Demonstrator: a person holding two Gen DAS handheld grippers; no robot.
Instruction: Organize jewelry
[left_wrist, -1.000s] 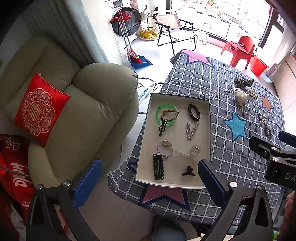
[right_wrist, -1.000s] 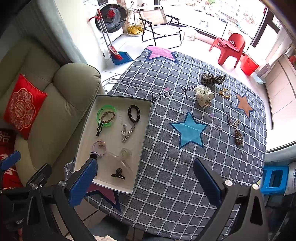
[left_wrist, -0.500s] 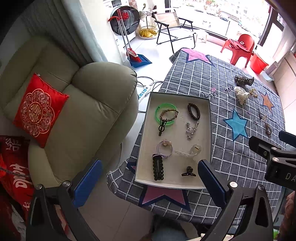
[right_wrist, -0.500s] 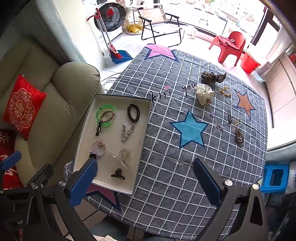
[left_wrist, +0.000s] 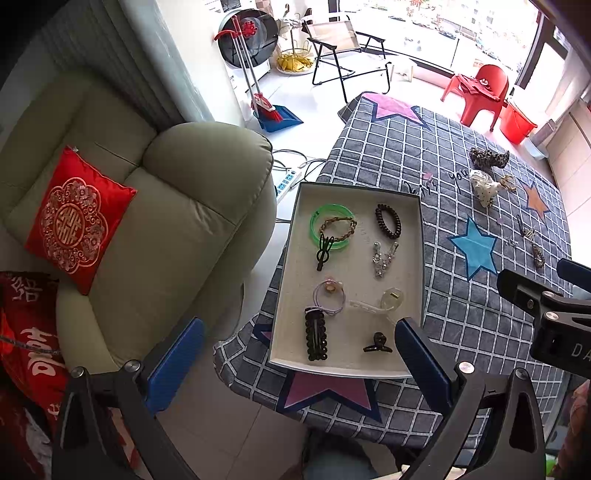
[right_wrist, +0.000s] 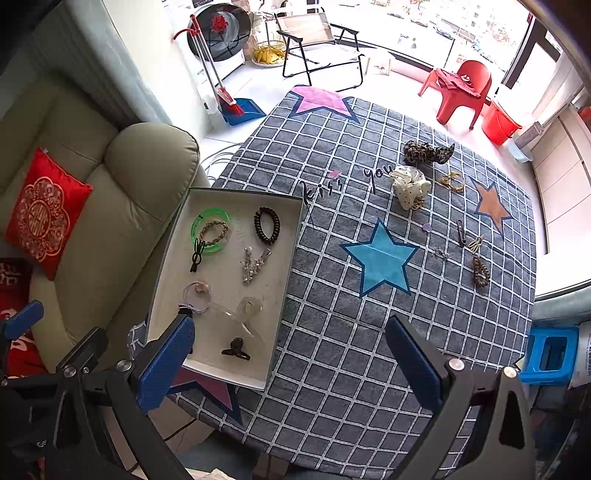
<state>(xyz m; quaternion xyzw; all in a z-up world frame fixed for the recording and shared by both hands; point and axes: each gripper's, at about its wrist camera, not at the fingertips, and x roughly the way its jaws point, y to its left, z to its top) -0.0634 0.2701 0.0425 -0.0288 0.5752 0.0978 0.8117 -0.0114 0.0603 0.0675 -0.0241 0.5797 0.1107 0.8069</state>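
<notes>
A shallow white tray (left_wrist: 299, 236) (right_wrist: 288, 258) lies on the grid-patterned tablecloth (right_wrist: 332, 314). It holds a green bangle (left_wrist: 331, 226), a dark coil hair tie (left_wrist: 388, 220), silver star clips (right_wrist: 255, 264), a black beaded clip (left_wrist: 316, 338) and a small dark claw clip (right_wrist: 236, 349). Loose on the cloth at the far right are a leopard scrunchie (right_wrist: 428, 152), a white dotted scrunchie (right_wrist: 408, 186), gold earrings (right_wrist: 453, 181) and a brown coil tie (right_wrist: 480, 271). My left gripper (left_wrist: 299, 358) hovers open above the tray's near end. My right gripper (right_wrist: 291, 363) is open over the cloth, empty.
A beige armchair (left_wrist: 177, 206) with a red cushion (left_wrist: 75, 221) stands left of the table. A power strip and cables (left_wrist: 290, 179) lie on the floor between them. A red plastic chair (right_wrist: 461, 88) and a folding chair (right_wrist: 317, 40) stand beyond the table.
Both views have shifted only slightly. The grippers stay open and no item has moved.
</notes>
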